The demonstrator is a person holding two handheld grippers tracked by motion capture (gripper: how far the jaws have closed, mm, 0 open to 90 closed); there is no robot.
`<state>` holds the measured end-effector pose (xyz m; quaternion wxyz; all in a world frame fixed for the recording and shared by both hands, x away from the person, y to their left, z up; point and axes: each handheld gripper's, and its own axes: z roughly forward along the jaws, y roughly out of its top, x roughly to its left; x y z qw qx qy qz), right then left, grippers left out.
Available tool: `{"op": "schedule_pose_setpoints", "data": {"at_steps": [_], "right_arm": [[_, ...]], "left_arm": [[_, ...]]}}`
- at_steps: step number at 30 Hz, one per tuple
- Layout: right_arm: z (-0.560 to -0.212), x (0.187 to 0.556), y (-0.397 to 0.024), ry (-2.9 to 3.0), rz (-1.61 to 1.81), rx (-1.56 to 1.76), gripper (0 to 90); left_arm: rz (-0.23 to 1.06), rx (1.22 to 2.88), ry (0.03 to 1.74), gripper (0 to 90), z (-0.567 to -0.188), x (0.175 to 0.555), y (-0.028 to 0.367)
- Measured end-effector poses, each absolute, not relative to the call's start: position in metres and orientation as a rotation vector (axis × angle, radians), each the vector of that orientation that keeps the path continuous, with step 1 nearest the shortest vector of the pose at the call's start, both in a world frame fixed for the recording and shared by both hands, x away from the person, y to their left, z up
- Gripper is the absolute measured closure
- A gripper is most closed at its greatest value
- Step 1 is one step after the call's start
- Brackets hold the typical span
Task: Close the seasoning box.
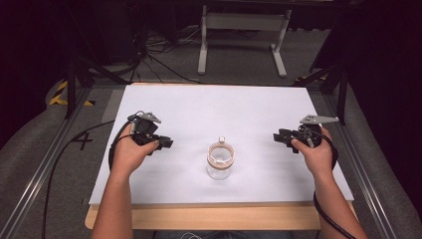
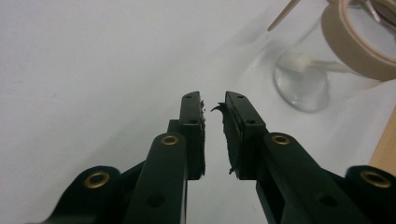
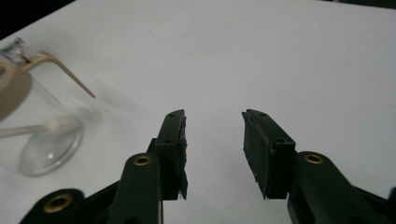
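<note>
A clear glass jar (image 1: 219,167) stands upright at the middle of the white tabletop (image 1: 219,107). A tan ring (image 1: 220,153) lies on its mouth, and a thin wooden stick leans out of it. My left gripper (image 1: 168,143) is held left of the jar, pointing at it, with its jaws a narrow gap apart and nothing between them. My right gripper (image 1: 275,135) is held right of the jar, open wider and also empty. The left gripper view has its gripper (image 2: 214,95) short of the jar (image 2: 303,79), ring (image 2: 355,42) and stick (image 2: 285,16). In the right gripper view, its gripper (image 3: 212,114) has the jar (image 3: 42,140) far left.
A wooden table edge (image 1: 209,217) runs along the near side under the white sheet. Metal rails (image 1: 40,174) flank the table. On the floor behind are a white stand (image 1: 244,22) and black cables (image 1: 154,50).
</note>
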<state>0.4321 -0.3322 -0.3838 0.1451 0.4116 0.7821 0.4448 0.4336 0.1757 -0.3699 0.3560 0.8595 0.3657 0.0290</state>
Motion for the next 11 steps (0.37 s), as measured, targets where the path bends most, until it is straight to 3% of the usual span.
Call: {"op": "schedule_pose_setpoints", "data": {"at_steps": [11], "right_arm": [[-0.415,0.444,-0.344,2.269,1.187,1.253,50.9]], "left_arm": [[0.072,2.227,1.006,68.4,-0.387,0.443,0.180]]}}
